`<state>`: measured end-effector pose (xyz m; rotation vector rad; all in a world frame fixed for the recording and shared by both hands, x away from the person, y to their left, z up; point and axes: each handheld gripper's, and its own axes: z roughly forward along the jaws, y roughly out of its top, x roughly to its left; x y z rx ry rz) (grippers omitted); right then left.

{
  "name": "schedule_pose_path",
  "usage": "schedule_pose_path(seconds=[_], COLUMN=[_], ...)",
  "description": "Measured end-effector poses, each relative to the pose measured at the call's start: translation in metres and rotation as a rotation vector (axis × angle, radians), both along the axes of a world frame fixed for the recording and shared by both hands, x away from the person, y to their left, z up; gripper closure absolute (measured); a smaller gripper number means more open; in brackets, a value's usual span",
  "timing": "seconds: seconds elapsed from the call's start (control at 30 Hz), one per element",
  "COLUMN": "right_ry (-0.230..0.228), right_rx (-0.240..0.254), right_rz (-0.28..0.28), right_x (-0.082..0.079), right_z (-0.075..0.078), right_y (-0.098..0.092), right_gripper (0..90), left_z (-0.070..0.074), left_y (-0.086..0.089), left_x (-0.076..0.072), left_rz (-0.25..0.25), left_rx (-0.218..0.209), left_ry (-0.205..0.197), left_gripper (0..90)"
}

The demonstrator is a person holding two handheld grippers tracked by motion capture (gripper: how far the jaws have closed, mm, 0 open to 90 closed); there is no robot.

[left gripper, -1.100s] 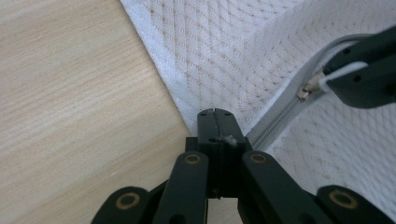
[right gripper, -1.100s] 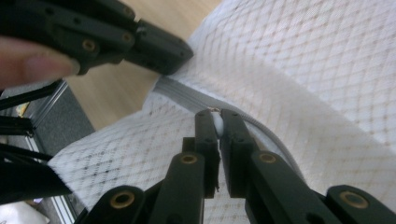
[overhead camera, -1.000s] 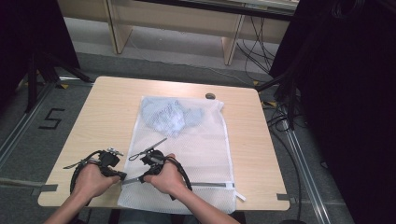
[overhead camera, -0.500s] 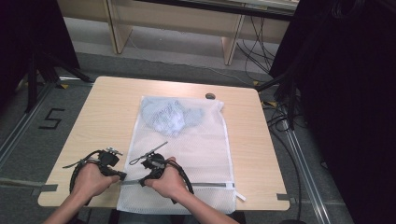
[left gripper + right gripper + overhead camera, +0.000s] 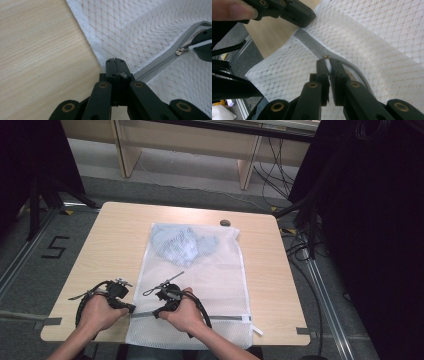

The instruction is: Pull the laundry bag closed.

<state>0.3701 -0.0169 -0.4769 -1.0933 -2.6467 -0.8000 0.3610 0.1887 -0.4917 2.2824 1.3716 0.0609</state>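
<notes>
White mesh laundry bag (image 5: 200, 285) lies flat on the wooden counter (image 5: 115, 240), pale blue garment (image 5: 182, 242) inside at the bag's far end, grey zipper (image 5: 220, 318) running across the near end. Compared with a second ago almost nothing has shifted: both hands sit at the bag's near-left corner as before, the bag has not slid, and the slider is no further along the zipper. My read is that the grip is set and the pull has not really started, so the opening or closing stroke is all ahead. Left gripper (image 5: 115, 61) has its jaws together, pinching the bag's left edge right at the zipper's end; fabric and a bit of tape sit between the tips. Right gripper (image 5: 328, 62) is clamped on the white zipper pull tab (image 5: 328, 65), slider just beyond its tips, a short way along the zipper from the left gripper (image 5: 298, 17). So the anchor is on the bag's corner and the puller is close beside it on the same zipper line. Small dark object (image 5: 225, 223) sits on the counter just past the bag's far-right corner, well clear.
</notes>
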Motion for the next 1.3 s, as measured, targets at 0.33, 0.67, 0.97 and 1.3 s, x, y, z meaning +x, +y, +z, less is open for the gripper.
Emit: schedule_pose_path(seconds=[0.33, 0.67, 0.97, 1.3], right_ry=[-0.025, -0.045, -0.058, -0.031], right_rx=[0.012, -0.001, -0.012, -0.003], right_rz=[0.014, 0.018, 0.026, -0.008], right_x=[-0.001, 0.0, 0.0, -0.001], right_z=[0.002, 0.006, 0.009, 0.01], right_y=[0.001, 0.0, -0.001, -0.006], right_gripper=[87.1, 87.1, 87.1, 87.2], left_z=[0.0, 0.002, 0.001, 0.001], left_y=[0.0, 0.0, -0.001, -0.001], left_x=[-0.001, -0.001, -0.001, -0.001], left_rz=[0.01, -0.002, -0.004, -0.005], left_rx=[-0.005, 0.012, 0.011, 0.015], left_ry=[0.008, 0.014, -0.004, -0.002], left_gripper=[90.0, 90.0, 90.0, 90.0])
